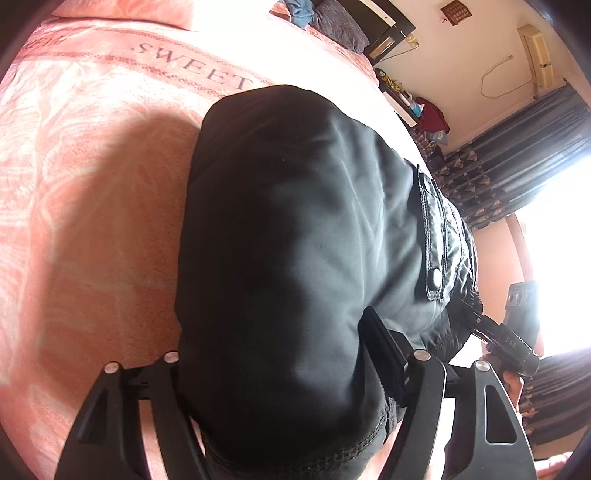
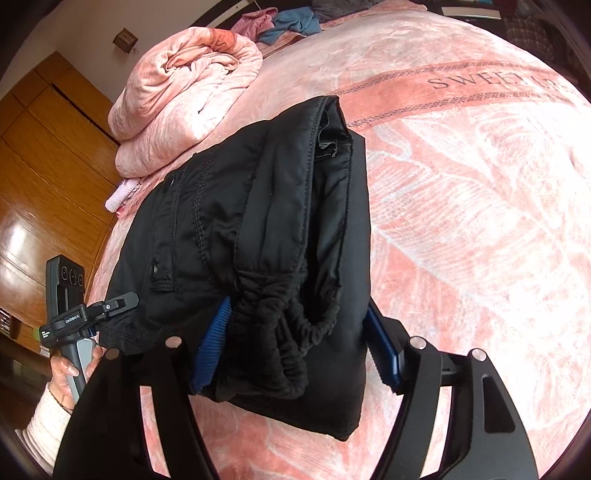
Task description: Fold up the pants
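Note:
Black pants [image 1: 295, 240] are folded into a thick bundle over the pink bed. My left gripper [image 1: 273, 369] is shut on one end of the bundle; cloth hides its left finger, and its right finger [image 1: 380, 354] presses the fabric. In the right wrist view the pants [image 2: 266, 236] show their elastic waistband [image 2: 291, 325] and a snap pocket. My right gripper [image 2: 299, 343] is shut on the waistband end, blue pads [image 2: 214, 343] on both sides. The bundle hangs between the two grippers. The right gripper also shows in the left wrist view [image 1: 509, 343].
The pink bedspread [image 2: 480, 221] with "SWEET" lettering fills both views. A folded pink blanket [image 2: 184, 96] lies at the bed's far side, with other clothes [image 2: 291, 22] behind it. Wooden wardrobe [image 2: 48, 177] at left; curtains and a bright window [image 1: 554, 229] at right.

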`<state>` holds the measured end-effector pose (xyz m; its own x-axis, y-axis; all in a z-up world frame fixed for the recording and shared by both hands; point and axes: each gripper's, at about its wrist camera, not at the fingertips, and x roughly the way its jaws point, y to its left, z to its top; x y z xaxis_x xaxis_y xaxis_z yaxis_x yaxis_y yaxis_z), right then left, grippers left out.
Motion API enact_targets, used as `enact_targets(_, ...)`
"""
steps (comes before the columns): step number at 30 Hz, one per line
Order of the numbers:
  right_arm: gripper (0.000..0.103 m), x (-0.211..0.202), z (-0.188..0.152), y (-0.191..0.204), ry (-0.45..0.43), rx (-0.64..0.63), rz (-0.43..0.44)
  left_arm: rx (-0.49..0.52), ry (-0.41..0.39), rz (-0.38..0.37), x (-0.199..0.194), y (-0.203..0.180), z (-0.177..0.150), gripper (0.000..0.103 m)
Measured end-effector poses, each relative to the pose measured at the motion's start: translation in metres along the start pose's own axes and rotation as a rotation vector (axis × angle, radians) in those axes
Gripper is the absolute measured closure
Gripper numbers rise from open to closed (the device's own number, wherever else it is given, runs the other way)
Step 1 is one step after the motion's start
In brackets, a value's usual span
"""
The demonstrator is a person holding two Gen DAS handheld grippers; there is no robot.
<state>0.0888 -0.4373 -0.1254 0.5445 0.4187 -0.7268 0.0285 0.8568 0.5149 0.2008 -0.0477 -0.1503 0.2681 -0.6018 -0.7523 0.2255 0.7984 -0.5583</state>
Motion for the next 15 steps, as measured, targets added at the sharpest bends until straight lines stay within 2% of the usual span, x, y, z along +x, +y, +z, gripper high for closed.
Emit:
enact_targets(3,0.035,-0.023,-0.008,0.003,-0.045,0.019,-0.028,0.015,-0.025,0.046,-0.017,-0.002,-0.006,0.030)
enact_targets(6,0.040,-0.051,-0.014,0.025,-0.116,-0.056,-0.062,0.027,-0.095,0.138,-0.041,-0.012,-0.008,0.030)
enact_targets(7,0.040,-0.059,-0.015,0.036,-0.138,-0.082,-0.057,0.045,-0.122,0.188,-0.050,-0.017,-0.011,0.028)
enact_targets(10,0.040,-0.067,-0.017,0.064,-0.156,-0.154,-0.014,0.113,-0.211,0.264,-0.074,-0.041,-0.020,0.023)
enact_targets(12,0.040,-0.063,-0.018,0.078,-0.147,-0.193,-0.017,0.163,-0.237,0.254,-0.082,-0.059,-0.025,0.021)
enact_targets(15,0.041,-0.050,-0.019,0.083,-0.115,-0.200,-0.040,0.210,-0.207,0.269,-0.072,-0.074,-0.028,0.020)
